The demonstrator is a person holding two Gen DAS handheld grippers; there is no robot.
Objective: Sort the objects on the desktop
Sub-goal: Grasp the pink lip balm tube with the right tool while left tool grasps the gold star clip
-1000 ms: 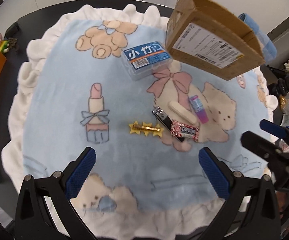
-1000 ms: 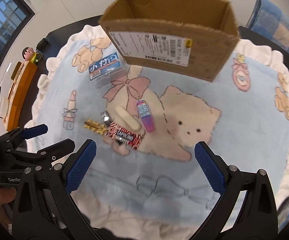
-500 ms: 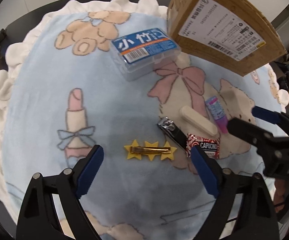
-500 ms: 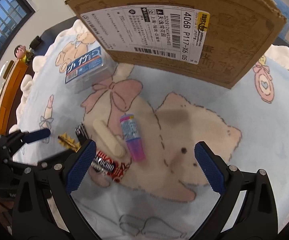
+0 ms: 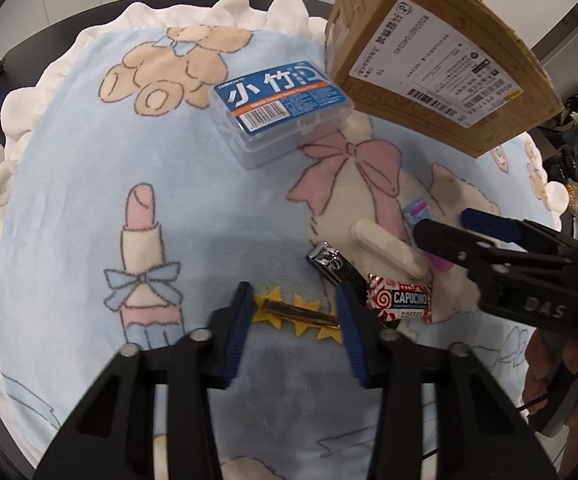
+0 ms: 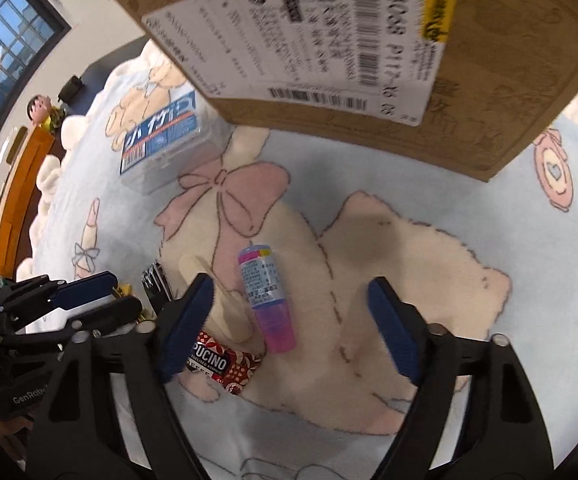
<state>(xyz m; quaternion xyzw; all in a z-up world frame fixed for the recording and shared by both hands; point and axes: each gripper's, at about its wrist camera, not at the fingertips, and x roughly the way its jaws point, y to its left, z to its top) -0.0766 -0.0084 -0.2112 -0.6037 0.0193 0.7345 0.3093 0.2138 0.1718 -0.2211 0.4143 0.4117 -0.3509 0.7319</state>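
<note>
L gripper (image 5: 295,312) fingers part-closed round the star hair clip (image 5: 295,313), pads at its two ends; firm grip unclear. R gripper (image 6: 289,316) wide open; pink tube (image 6: 267,302) lies on blanket (image 5: 69,208) betw its fingers, nearer left one.

Hidden in part behind the right claw (image 5: 485,224) in the left wrist view: the pink-capped tube (image 5: 419,213) and one end of the cream stick (image 5: 387,246). Cut off by the top edge in the right wrist view: the cardboard box (image 6: 369,60), its label print blurred. Covered at one end by a blue pad (image 6: 185,316): the coffee sachet (image 6: 225,360). Mostly hidden behind the left claw (image 6: 89,300): the star hair clip (image 6: 123,290).
</note>
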